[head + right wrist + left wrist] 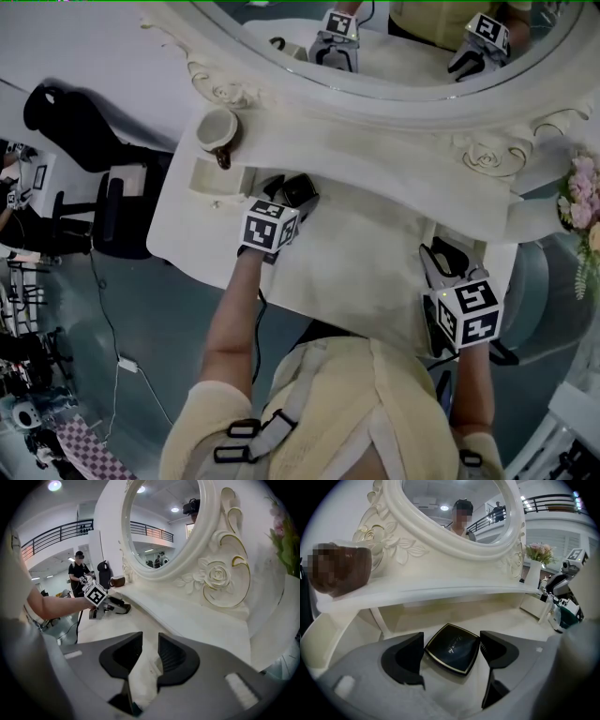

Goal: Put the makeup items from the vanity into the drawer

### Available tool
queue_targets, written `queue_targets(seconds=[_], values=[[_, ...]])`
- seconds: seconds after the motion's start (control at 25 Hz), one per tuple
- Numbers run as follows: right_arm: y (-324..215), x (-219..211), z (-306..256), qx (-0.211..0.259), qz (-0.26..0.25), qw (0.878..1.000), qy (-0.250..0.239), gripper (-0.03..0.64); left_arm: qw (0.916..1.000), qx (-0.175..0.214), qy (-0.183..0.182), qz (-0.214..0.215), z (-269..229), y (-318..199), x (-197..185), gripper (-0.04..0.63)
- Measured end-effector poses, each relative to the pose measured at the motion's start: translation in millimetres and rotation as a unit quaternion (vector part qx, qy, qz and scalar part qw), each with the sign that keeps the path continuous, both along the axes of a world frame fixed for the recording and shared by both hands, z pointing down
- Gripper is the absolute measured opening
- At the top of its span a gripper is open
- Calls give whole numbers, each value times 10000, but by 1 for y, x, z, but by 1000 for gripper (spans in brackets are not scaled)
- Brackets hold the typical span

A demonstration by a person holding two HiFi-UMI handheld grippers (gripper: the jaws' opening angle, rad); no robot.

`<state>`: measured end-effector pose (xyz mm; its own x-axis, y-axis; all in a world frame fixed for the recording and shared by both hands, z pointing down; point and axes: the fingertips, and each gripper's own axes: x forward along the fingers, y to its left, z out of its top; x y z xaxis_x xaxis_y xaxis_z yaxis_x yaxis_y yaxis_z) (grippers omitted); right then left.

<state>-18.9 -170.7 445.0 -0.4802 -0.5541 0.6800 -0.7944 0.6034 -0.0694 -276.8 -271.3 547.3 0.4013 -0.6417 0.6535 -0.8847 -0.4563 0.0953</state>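
A black square compact [452, 649] with a gold rim lies flat on the white vanity top [375, 234], under the shelf. My left gripper [452, 638] stands wide open around it, one jaw on each side, and the pads do not press on it. From the head view the compact [300, 190] is at the tips of the left gripper [289, 195]. My right gripper [441, 258] hovers over the right part of the vanity top. In its own view the right gripper [150, 641] has a narrow gap between its jaws, with only white surface behind.
A cream cup [217, 131] with a dark drip stands on the shelf [440, 592] at the left. The oval mirror [375, 37] rises behind in a carved frame. Pink flowers [581, 197] in a white vase stand at the right end. A black chair [66, 122] is left of the vanity.
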Motion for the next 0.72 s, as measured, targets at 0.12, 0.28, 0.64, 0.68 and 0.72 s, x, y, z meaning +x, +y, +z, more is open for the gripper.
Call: queue_targets(seconds=[0.12, 0.28, 0.64, 0.68, 0.72], values=[[-1, 0, -1, -3, 22, 10000, 8, 113, 10000, 26, 5, 57, -1, 0, 0, 386], [0, -1, 0, 10, 29, 10000, -5, 112, 9999, 62, -38, 143, 0, 1, 1, 380], [3, -2, -5, 58, -31, 10000, -6, 109, 9991, 263, -243, 233, -3, 7, 2, 371], [4, -1, -6, 65, -25, 10000, -14, 109, 9990, 289, -244, 239, -5, 9, 3, 371], [5, 1, -6, 69, -18, 10000, -23, 109, 9989, 327, -241, 248, -7, 11, 4, 371]])
